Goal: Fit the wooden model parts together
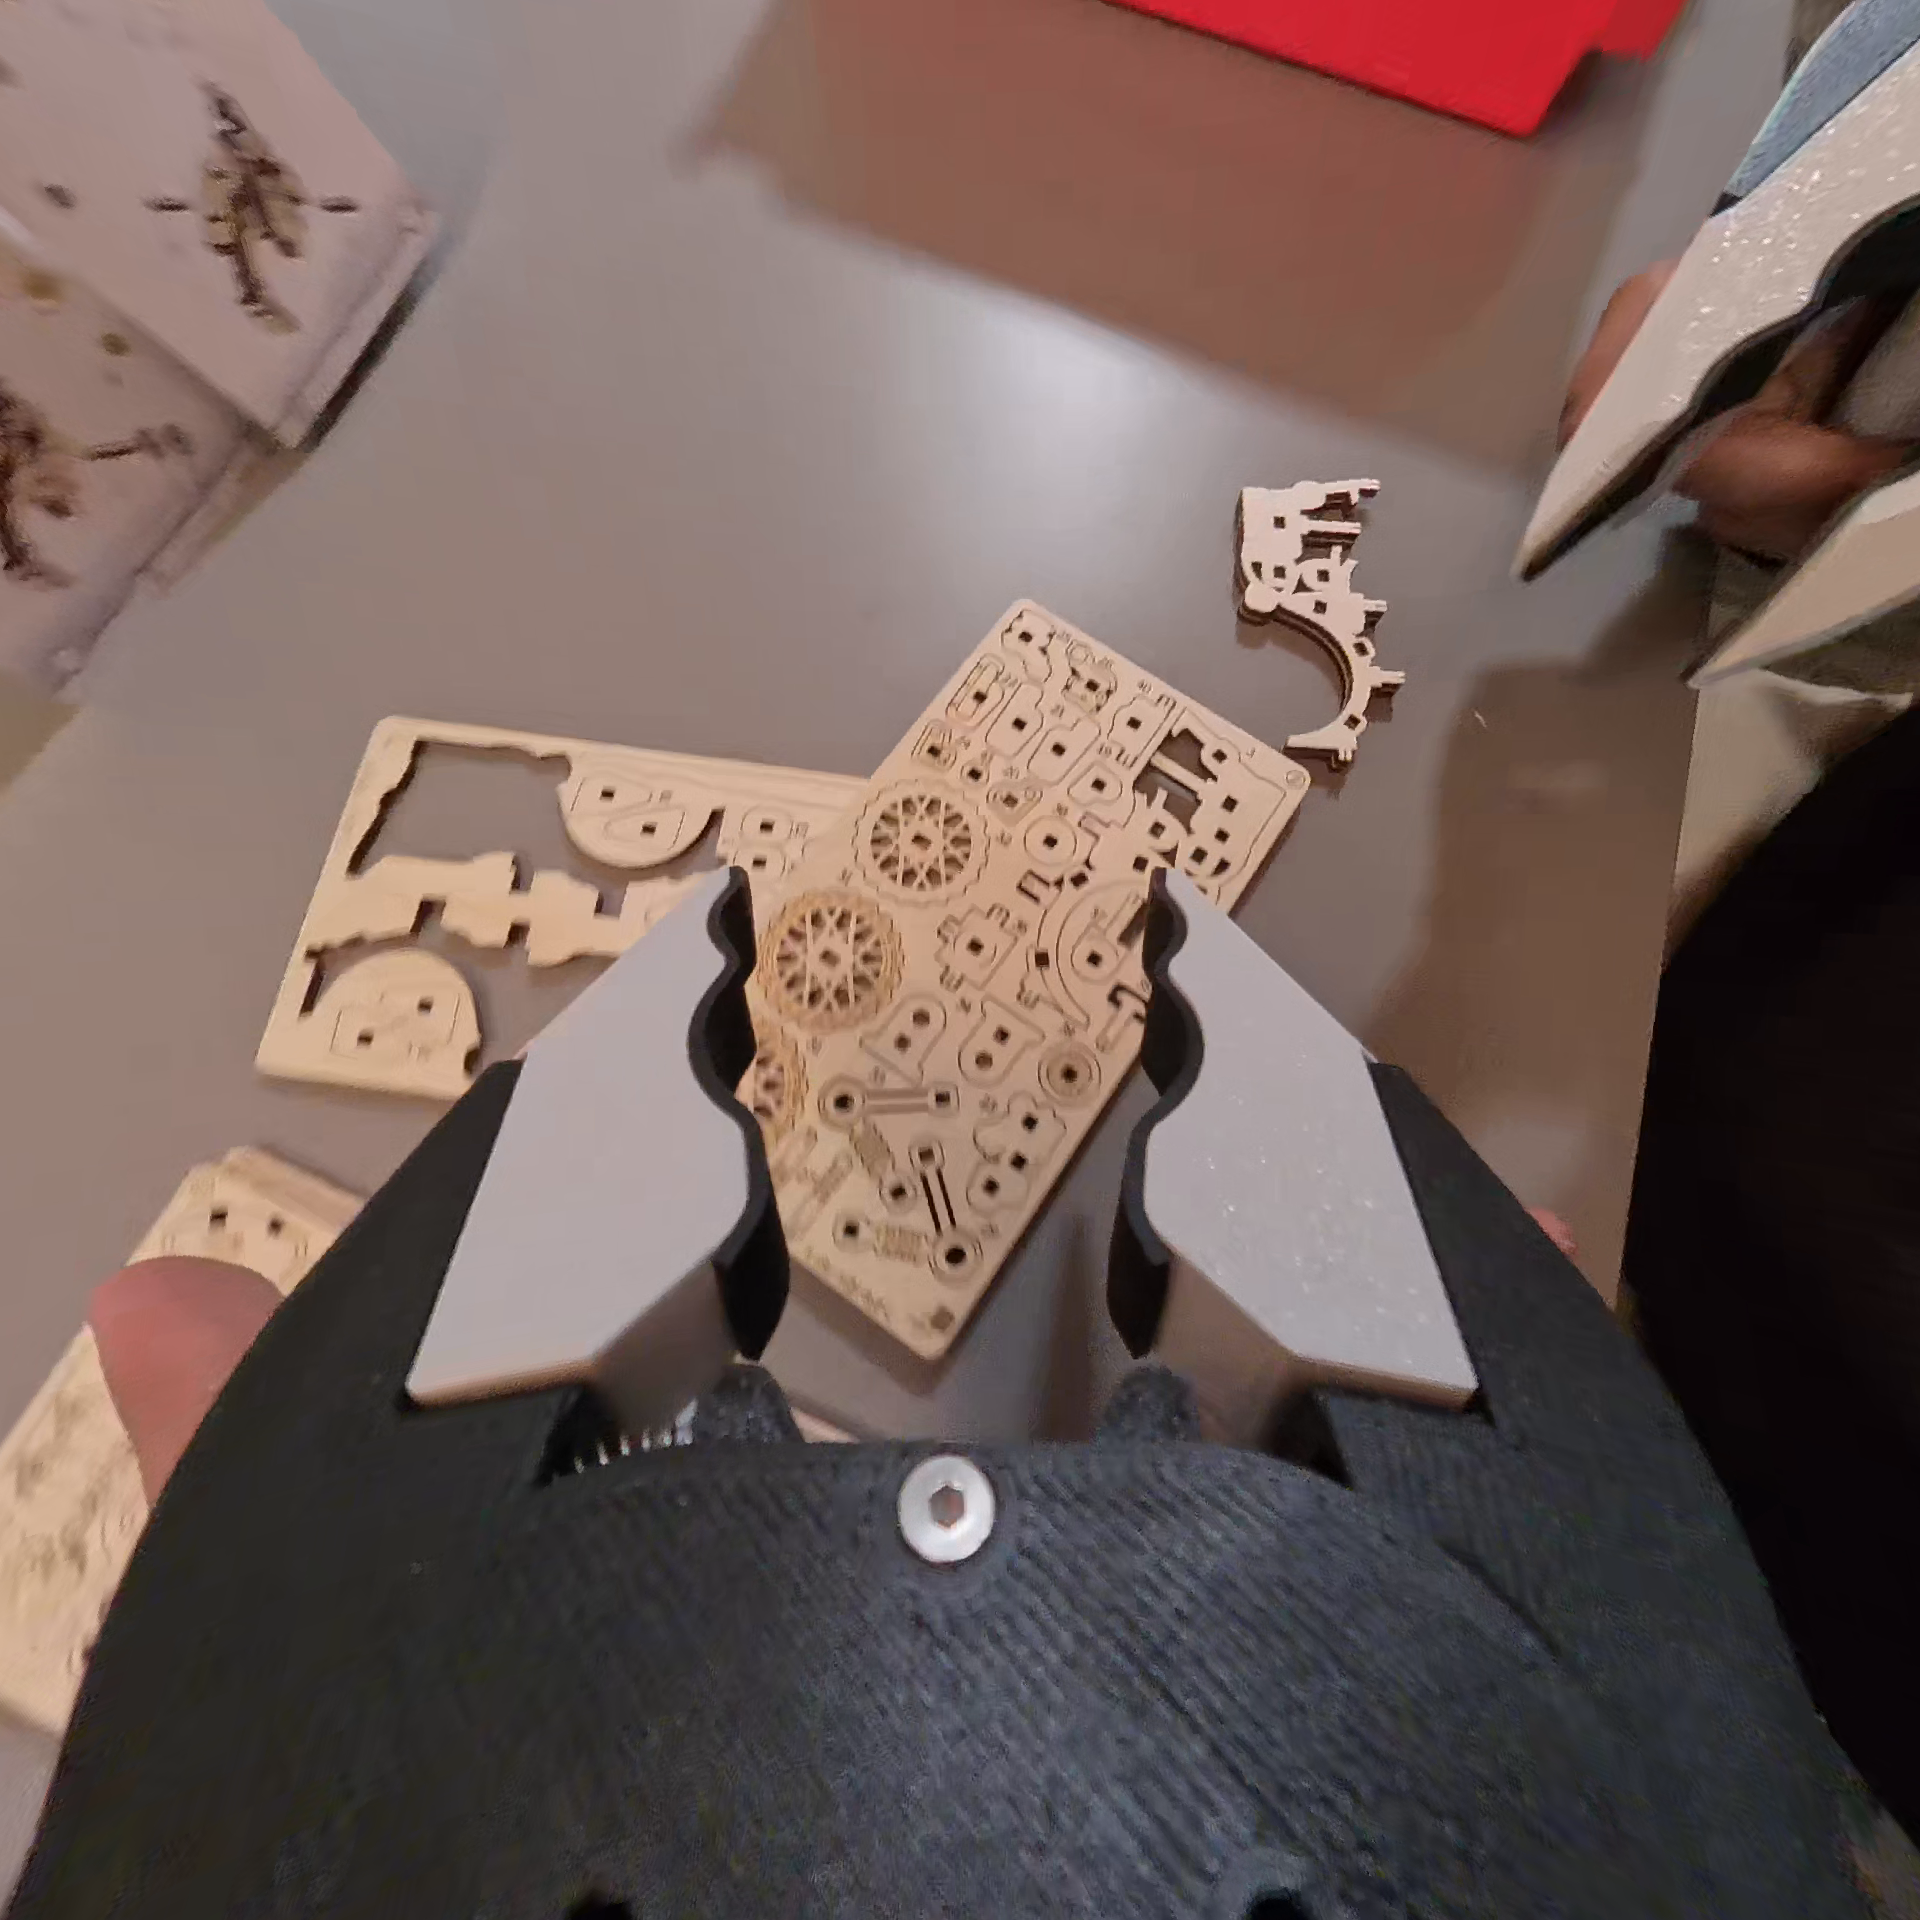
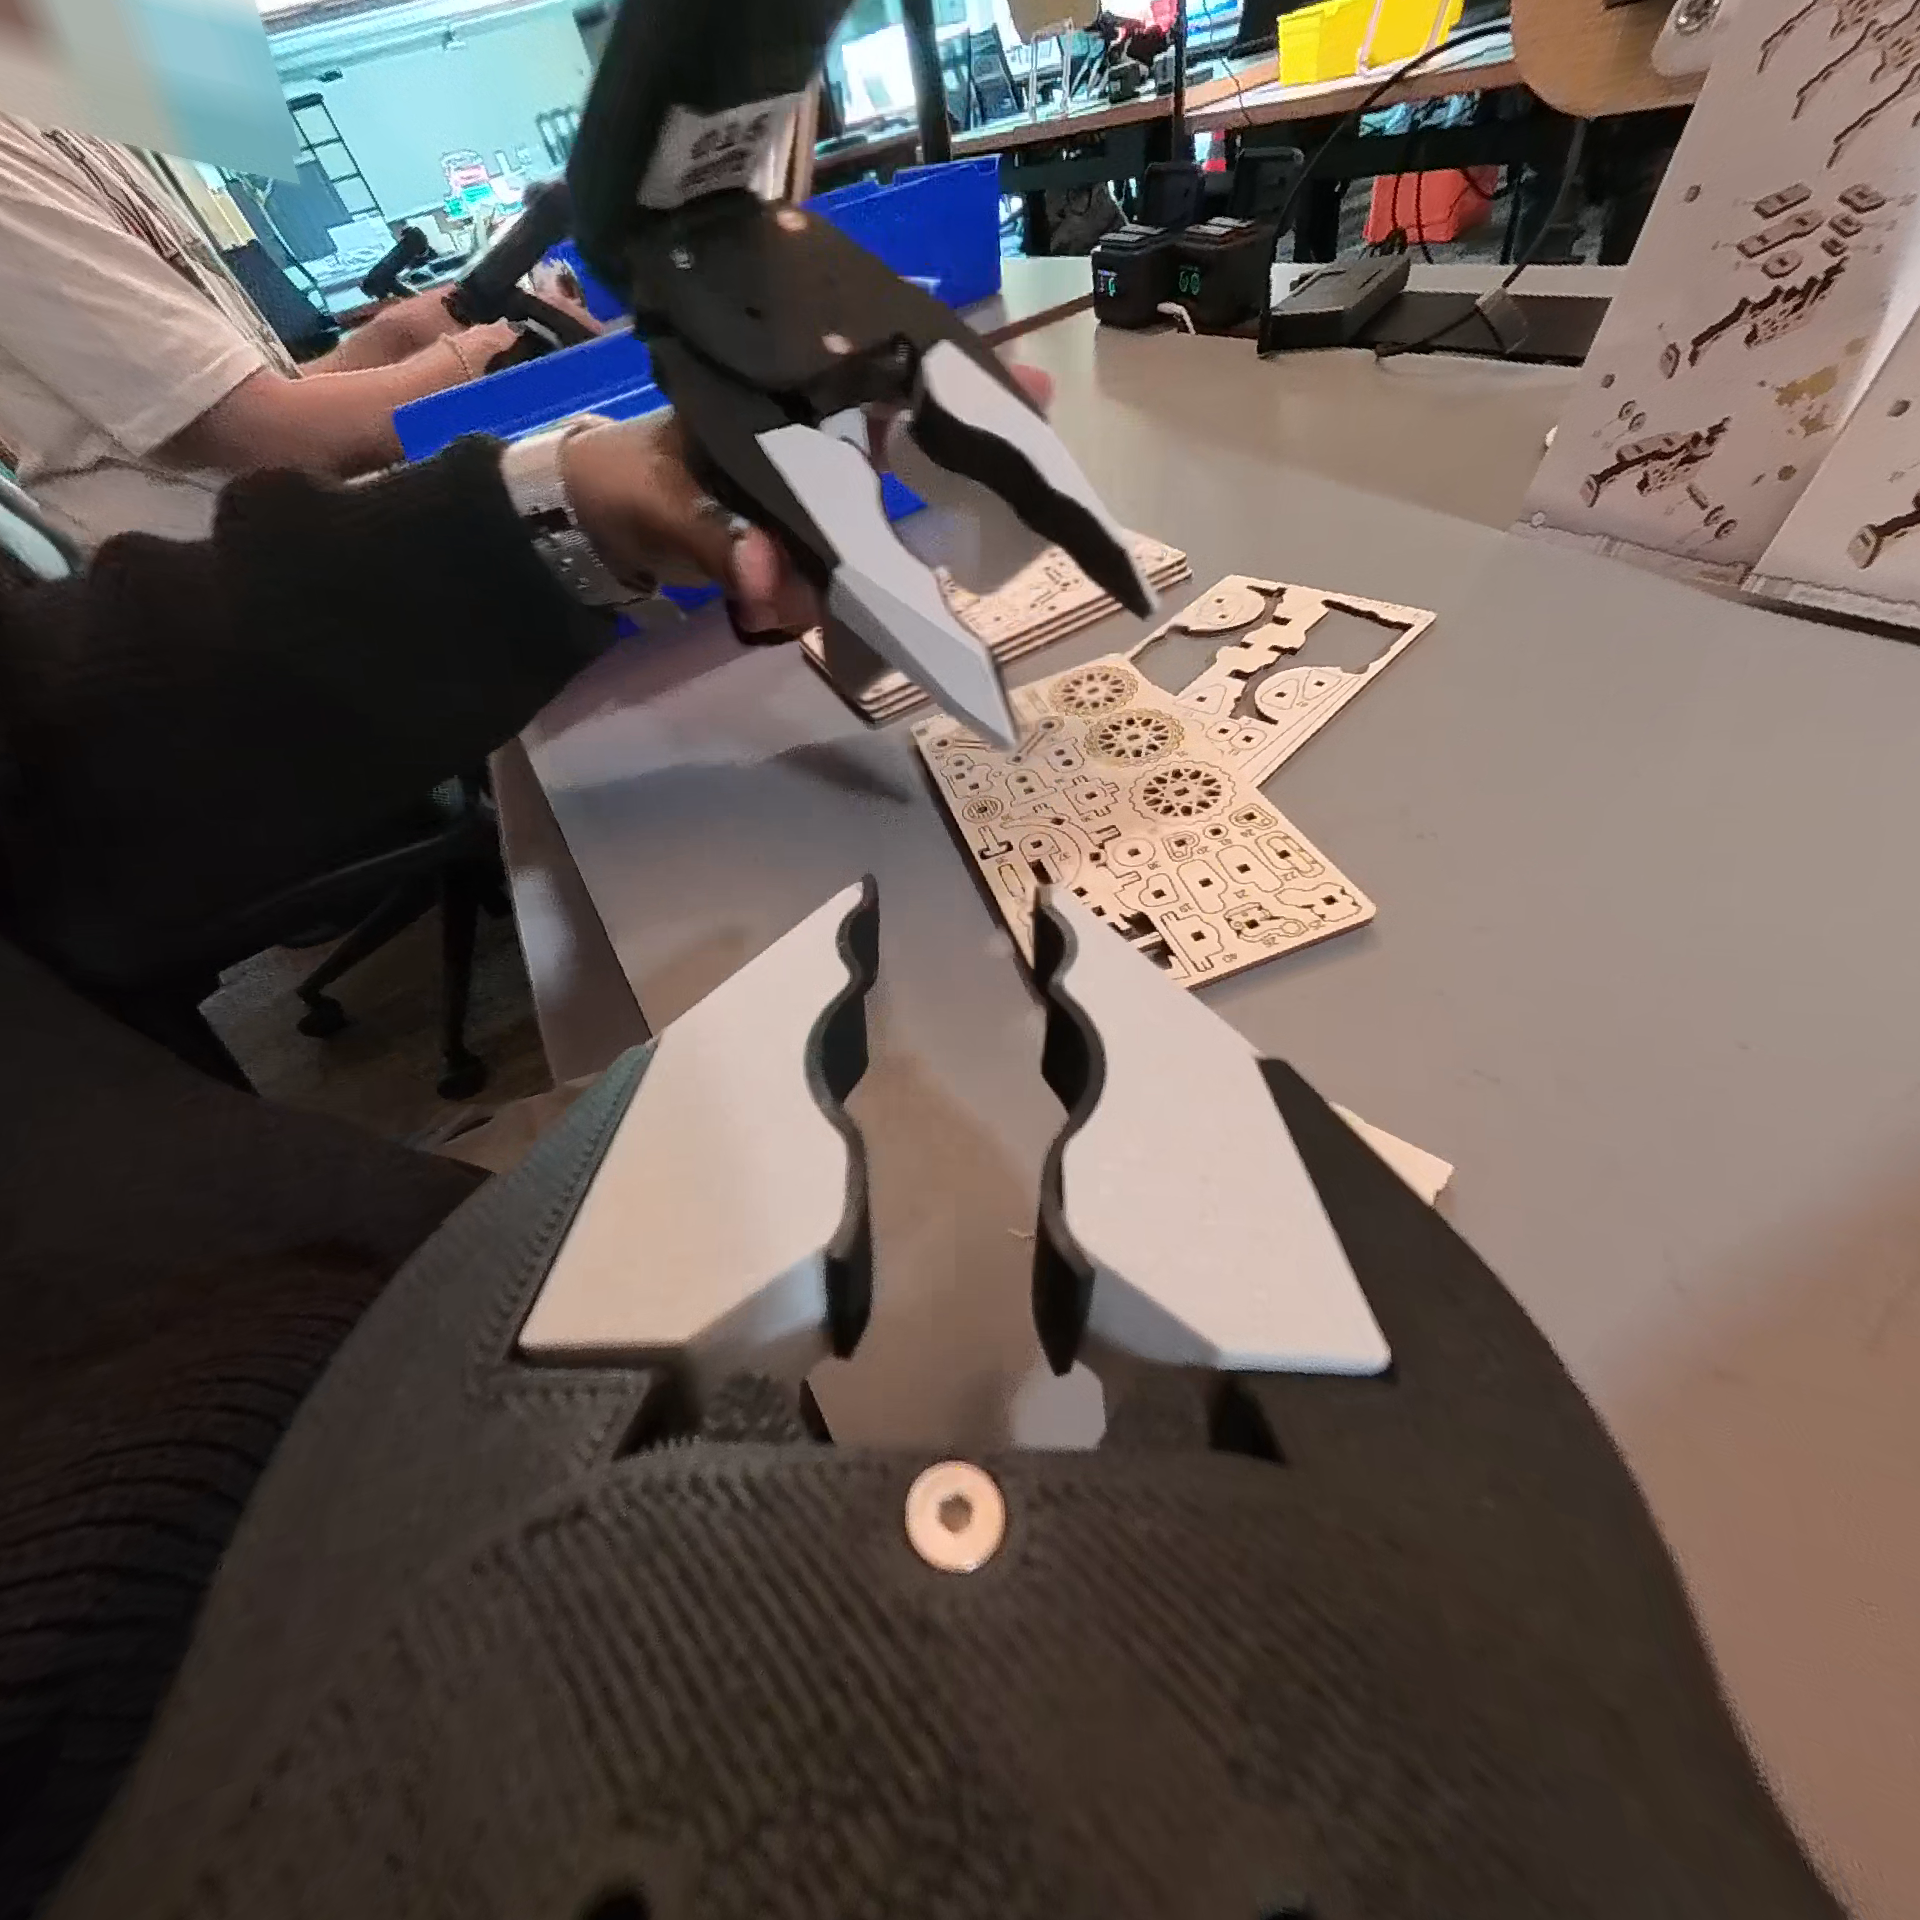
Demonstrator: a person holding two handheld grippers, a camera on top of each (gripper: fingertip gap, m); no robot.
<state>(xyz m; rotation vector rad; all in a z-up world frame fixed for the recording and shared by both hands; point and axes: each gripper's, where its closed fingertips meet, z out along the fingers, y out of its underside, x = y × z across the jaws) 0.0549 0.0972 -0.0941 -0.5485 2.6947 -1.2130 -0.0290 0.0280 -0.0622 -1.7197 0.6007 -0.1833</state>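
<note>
A wooden sheet of laser-cut parts with spoked wheels lies on the grey table, overlapping a second, partly punched-out sheet. A loose cut-out part with a curved arm lies just beyond them. My left gripper is open and empty, hovering over the wheel sheet. My right gripper is open and empty, low over the table at the wheel sheet's near corner. The right wrist view shows the left gripper above that sheet's far end. The right gripper shows at the right edge of the left wrist view.
A stack of more wooden sheets lies behind the left gripper. An instruction booklet stands at the table's far side. Blue bins and another person's arm are to the left. The table edge runs close on the left.
</note>
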